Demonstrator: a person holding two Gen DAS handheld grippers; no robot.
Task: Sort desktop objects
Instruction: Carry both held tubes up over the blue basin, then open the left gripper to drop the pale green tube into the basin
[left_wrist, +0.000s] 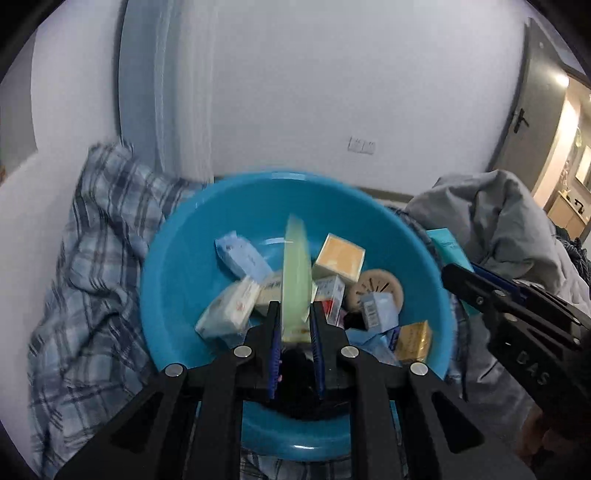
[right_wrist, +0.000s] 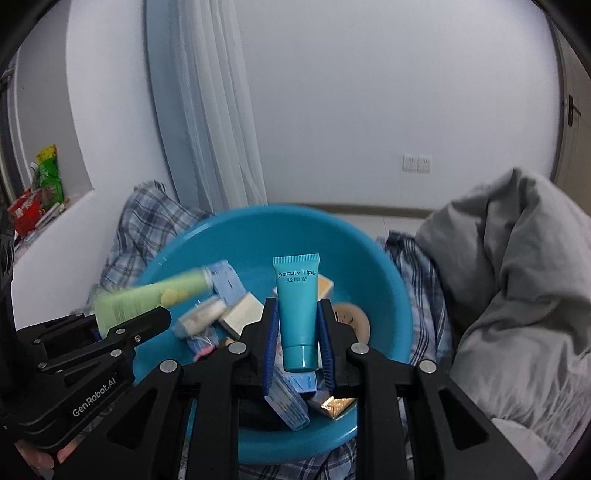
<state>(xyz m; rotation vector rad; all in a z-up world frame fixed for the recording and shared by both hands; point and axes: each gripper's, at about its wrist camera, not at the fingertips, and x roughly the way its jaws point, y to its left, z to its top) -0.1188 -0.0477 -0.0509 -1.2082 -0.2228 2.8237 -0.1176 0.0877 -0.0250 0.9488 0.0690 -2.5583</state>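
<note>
Most boxes already lie in the basin (left_wrist: 177, 280), while the left gripper (left_wrist: 294, 321) grips a green tube (left_wrist: 295, 273) and the right gripper (right_wrist: 297, 325) a teal tube (right_wrist: 297, 306), both undropped.

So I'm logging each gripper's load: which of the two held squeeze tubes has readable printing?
The teal plastic tube in the right gripper, printed "Beauty Tips", cap towards the camera. The pale green tube in the left gripper is motion-blurred, unreadable.
</note>
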